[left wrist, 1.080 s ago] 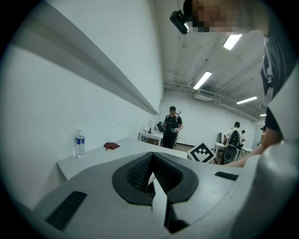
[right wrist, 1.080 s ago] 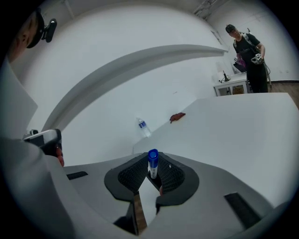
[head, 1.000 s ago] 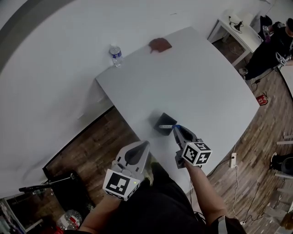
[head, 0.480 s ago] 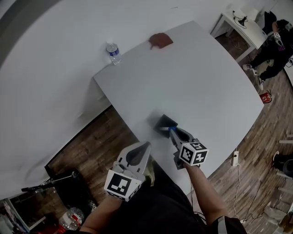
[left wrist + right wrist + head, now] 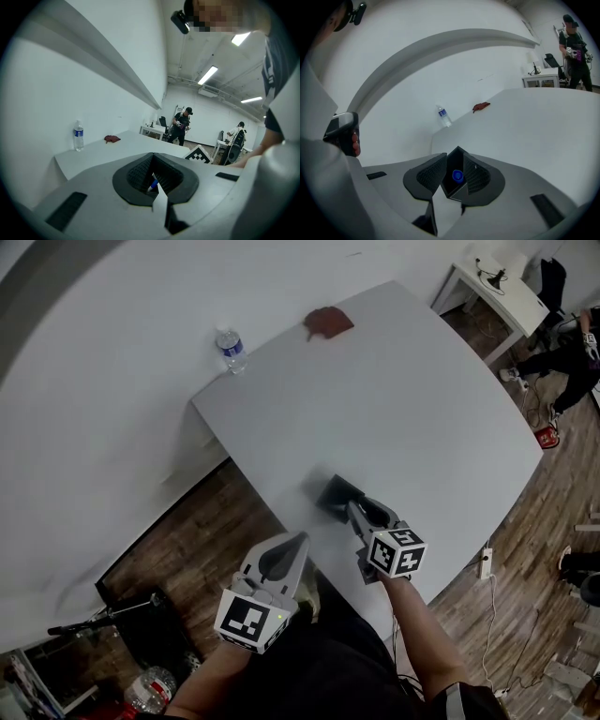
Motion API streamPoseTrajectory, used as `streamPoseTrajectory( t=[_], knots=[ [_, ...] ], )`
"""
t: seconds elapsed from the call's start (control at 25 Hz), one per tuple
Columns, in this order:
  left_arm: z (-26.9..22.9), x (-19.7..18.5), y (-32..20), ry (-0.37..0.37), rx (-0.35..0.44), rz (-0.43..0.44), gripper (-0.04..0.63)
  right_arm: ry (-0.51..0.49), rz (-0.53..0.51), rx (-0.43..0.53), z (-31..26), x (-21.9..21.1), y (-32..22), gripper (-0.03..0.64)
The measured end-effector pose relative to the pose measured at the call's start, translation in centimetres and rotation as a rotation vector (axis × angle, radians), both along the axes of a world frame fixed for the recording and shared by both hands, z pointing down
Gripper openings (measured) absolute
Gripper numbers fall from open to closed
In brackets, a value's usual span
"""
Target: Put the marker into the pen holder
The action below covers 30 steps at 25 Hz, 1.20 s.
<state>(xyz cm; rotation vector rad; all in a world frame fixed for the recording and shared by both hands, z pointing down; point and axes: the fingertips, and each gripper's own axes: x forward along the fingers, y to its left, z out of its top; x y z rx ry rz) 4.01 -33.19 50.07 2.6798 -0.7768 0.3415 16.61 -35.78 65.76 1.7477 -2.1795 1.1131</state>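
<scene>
Hovering right over the black pen holder [image 5: 334, 491] is the right tool [image 5: 354, 507], nose down at the near edge of the white bench [image 5: 422, 409]. Its own view looks straight into the box, jaws narrowly parted, and the marker [image 5: 458, 176] shows end-on in the gap. The blue cap faces up inside the holder and seems to touch neither pad. From the head view the tool covers the holder's near side, so the marker is hidden there.

Over on the left, the left tool [image 5: 298, 538] hangs off the bench above the wooden floor [image 5: 187, 549], tips together and gripping nothing.

Way out at the far edge stand a water bottle [image 5: 231, 349] and a crumpled reddish cloth [image 5: 329, 322], well apart from the holder. Beyond the bench there's a small white table [image 5: 497, 292] with a person [image 5: 574, 51] in black beside it.
</scene>
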Motion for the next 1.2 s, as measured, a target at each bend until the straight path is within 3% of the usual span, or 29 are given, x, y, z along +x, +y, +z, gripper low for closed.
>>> streamPoseTrajectory(
  t=[0.56,1.2],
  knots=[
    [-1.0,0.5,0.9,0.031,0.032,0.027,0.006,0.041,0.028,0.132,-6.5,0.6,0.7,0.090],
    [-5.4,0.4,3.5,0.098,0.112,0.071,0.006,0.026,-0.070,0.384,-20.0,-4.8,5.1,0.028]
  ],
)
